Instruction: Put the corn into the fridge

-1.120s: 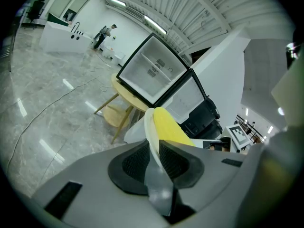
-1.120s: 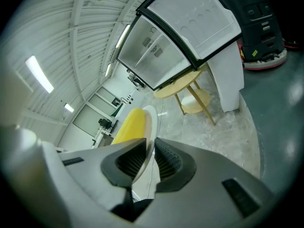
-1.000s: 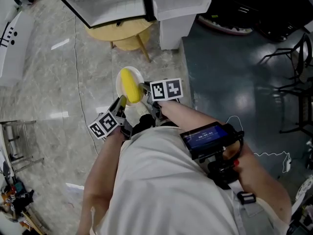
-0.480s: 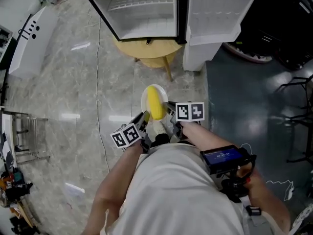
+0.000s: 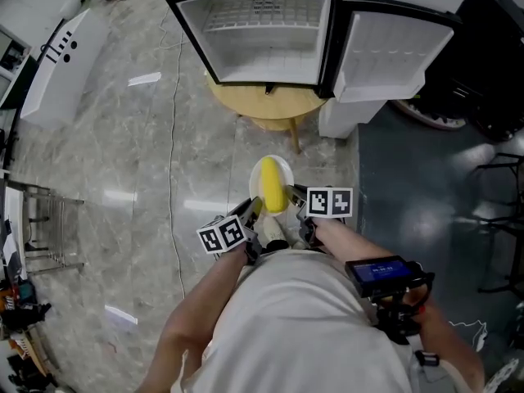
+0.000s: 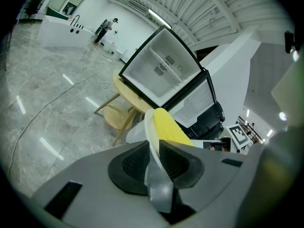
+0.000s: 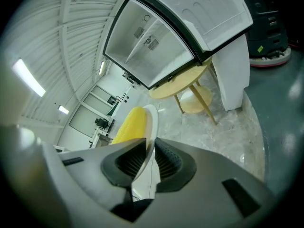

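Observation:
A yellow corn cob (image 5: 272, 185) lies on a small white plate (image 5: 283, 169) that I carry in front of me. My left gripper (image 5: 255, 209) is shut on the plate's left rim and my right gripper (image 5: 295, 195) is shut on its right rim. In the left gripper view the corn (image 6: 168, 127) rests on the plate (image 6: 149, 127) above the jaws; in the right gripper view the corn (image 7: 130, 125) lies left of the plate (image 7: 152, 122). The small fridge (image 5: 266, 39) stands ahead on a round wooden table (image 5: 274, 109), its door (image 5: 397, 49) swung open to the right, its shelves bare.
A cable (image 5: 173, 137) runs across the marble floor on the left. A white counter (image 5: 57, 64) stands at far left, a metal rack (image 5: 41, 228) lower left. Dark floor with black chair frames (image 5: 499, 211) lies to the right. A white pedestal (image 5: 337, 121) stands beside the table.
The fridge and table have drawn closer and lower in the head view. Both grippers keep their hold on the plate with the corn.

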The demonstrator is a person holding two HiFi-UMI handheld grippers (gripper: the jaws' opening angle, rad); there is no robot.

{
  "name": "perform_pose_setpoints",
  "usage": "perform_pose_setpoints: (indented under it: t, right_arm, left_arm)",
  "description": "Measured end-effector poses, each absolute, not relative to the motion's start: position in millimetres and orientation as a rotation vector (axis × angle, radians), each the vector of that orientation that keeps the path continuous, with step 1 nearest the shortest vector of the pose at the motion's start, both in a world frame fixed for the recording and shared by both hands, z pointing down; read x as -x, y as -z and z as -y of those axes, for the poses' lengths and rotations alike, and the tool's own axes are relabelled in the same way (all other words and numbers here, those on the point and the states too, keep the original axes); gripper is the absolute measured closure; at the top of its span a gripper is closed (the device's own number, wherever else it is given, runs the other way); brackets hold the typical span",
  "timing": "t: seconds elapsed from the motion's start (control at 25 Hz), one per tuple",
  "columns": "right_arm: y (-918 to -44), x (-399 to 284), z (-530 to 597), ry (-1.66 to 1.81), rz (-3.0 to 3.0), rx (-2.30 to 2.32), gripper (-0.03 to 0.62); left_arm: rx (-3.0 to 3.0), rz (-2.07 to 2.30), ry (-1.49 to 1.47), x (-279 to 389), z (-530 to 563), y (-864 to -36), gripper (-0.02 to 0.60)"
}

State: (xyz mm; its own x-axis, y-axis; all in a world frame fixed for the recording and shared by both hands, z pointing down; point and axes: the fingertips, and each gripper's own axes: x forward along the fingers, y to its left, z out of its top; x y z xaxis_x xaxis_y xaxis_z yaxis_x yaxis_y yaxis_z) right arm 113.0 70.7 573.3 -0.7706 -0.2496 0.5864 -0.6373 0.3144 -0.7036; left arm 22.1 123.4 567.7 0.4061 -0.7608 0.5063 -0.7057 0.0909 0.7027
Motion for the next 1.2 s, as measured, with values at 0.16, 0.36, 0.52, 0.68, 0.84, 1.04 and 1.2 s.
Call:
perform_pose_setpoints:
  t: [0.16, 0.36, 0.52, 0.68, 0.84, 1.04, 1.2]
  right_arm:
    - [-575, -102, -54, -1.444, 2.208, -0.804, 0.539]
    - [-571, -85, -32, -1.426, 2.214, -0.812, 0.539]
    - [-569, -69, -18, -1.419, 2.216, -0.820, 0.539]
    - [-568, -50, -9, -1.411, 2.220, -0.810, 0.539]
    - [-565, -30, -1, -1.394, 2.231, -0.792, 0.539]
    - [-566, -12, 7, -1.385, 2.228, -0.757, 0.539]
    - [-567, 5, 13, -1.376, 2.236, -0.725, 0.539]
  left_arm:
    - [-1.630, 1.305, 0.064, -11, -107, -570, 0.511]
    - [-1.634, 1.297, 0.079, 6, -86, -567, 0.511]
    - [-1.634, 1.296, 0.096, 22, -71, -566, 0.511]
    - [-1.630, 1.302, 0.111, 41, -63, -565, 0.511]
    - [-1.627, 1.321, 0.123, 60, -57, -564, 0.511]
    - [-1.605, 1.349, 0.132, 78, -54, -564, 0.511]
    - [-1.594, 1.374, 0.149, 93, -48, -564, 0.512]
